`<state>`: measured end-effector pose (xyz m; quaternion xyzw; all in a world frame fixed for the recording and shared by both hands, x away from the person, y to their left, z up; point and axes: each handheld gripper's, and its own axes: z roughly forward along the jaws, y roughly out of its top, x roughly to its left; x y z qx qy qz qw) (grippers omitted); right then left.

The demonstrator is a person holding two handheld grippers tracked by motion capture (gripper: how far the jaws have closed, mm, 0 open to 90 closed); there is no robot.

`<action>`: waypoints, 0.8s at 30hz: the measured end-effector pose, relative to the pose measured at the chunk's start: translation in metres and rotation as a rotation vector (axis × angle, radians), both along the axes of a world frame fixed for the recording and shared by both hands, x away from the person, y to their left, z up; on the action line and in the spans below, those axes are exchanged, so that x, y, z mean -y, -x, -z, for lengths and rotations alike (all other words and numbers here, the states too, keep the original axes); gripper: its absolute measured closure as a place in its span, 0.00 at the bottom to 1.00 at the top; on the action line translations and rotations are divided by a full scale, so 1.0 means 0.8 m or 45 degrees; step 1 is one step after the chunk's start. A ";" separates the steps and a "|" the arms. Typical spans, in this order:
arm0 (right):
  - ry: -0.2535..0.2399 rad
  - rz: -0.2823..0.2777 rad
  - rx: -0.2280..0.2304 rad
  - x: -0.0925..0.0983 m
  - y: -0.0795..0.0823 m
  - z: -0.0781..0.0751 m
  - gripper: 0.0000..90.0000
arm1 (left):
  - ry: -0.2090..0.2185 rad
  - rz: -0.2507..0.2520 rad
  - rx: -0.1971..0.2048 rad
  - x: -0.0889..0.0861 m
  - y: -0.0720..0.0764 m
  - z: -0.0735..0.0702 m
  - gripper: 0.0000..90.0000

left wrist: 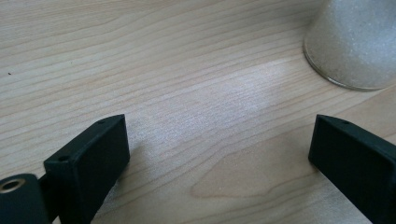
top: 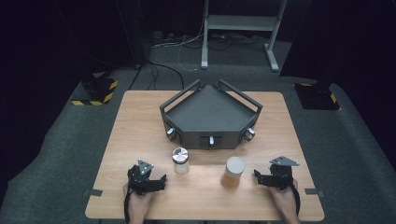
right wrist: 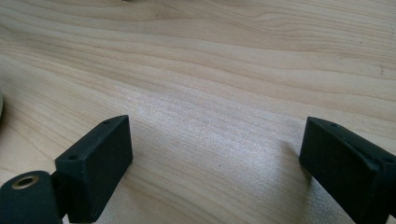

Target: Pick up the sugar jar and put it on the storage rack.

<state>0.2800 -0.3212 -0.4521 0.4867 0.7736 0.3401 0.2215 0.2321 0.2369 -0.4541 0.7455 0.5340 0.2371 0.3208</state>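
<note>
**Tongs spread on both sides, two jars standing in front of the tray**

Your left tongs [top: 161, 179] rest low on the tabletop [top: 140, 121] with their jaws apart and nothing between them; in the left gripper view bare wood shows across the whole gap. Your right tongs [top: 257, 176] are likewise parted over bare wood and grip nothing.

Take the dark tray [top: 210, 112] as your landmark. It sits toward the far middle of the tabletop, five-sided, with raised rails and three small knobs on its near faces. What lies on its floor is hard to make out; it reads as flat and dark.

Just on your side of the tray stand two jars, apart from each other. The white-filled jar [top: 180, 160] with a metal lid is nearer your left tongs; in the left gripper view [left wrist: 357, 42] its base is cut off at the upper right corner. The amber jar [top: 233, 172] with a pale lid stands near your right tongs, not touching them.

Open wood runs to either side of the tray and between the jars. Both hands sit close to the near edge of the tabletop, with your forearms cut off at the bottom of the high view.
</note>
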 end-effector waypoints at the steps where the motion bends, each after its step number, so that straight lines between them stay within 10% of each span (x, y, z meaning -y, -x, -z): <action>1: 0.000 0.000 0.000 0.000 0.000 0.000 0.10 | 0.000 0.000 0.000 0.000 0.000 0.000 0.06; 24: 0.003 0.004 0.001 -0.001 0.000 0.000 0.10 | 0.004 -0.033 -0.005 0.005 0.000 -0.001 0.06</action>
